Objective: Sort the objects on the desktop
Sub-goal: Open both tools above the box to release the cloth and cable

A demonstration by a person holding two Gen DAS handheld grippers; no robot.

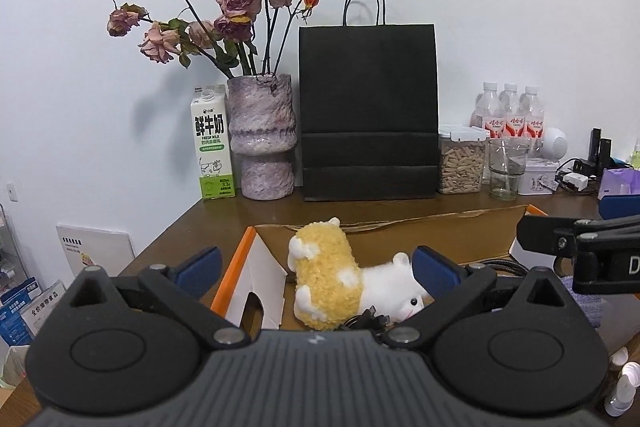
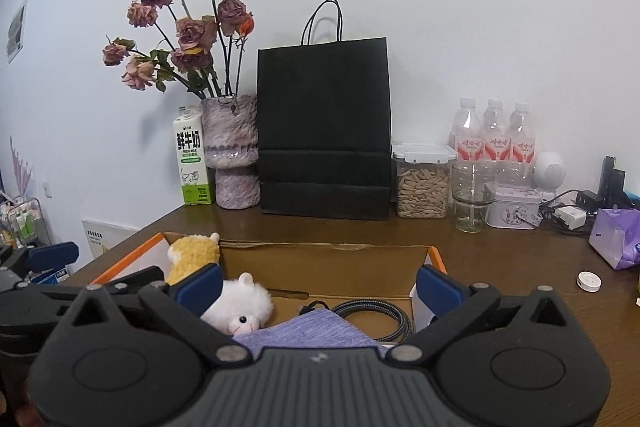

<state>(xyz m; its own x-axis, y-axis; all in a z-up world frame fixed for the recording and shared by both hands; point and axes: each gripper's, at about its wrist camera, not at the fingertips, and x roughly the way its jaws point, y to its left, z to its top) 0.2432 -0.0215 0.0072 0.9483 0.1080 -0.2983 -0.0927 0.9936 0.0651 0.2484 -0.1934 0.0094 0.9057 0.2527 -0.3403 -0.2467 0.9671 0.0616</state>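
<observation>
Cardboard box (image 2: 328, 259), orange-edged and open on the brown counter (image 2: 500, 259), already holds several things: a yellow-and-white plush (image 1: 324, 275) lying on its side at the left end, a purple cloth (image 2: 316, 331) near the front, and a braided cable (image 2: 372, 311) coiled behind the cloth. That much of the sorting looks done.

Both grippers hover over the box's near side with nothing in them. The left gripper (image 1: 316, 267) has its fingers spread wide, the plush showing in the gap below but not pinched. The right gripper (image 2: 318, 285) is equally spread above the cloth and cable, touching neither.

Still out on the counter are a small white round cap (image 2: 589, 281) and a purple pack (image 2: 616, 241) to the right, with small white bottles (image 1: 624, 383) at the near right edge. Whether the milk carton (image 2: 192, 163), vase (image 2: 232, 151), black bag (image 2: 324, 131), jar (image 2: 422, 183), glass (image 2: 472, 197) and tin (image 2: 516, 211) along the wall count as things to sort, I cannot tell. My guess is the job is partway through.
</observation>
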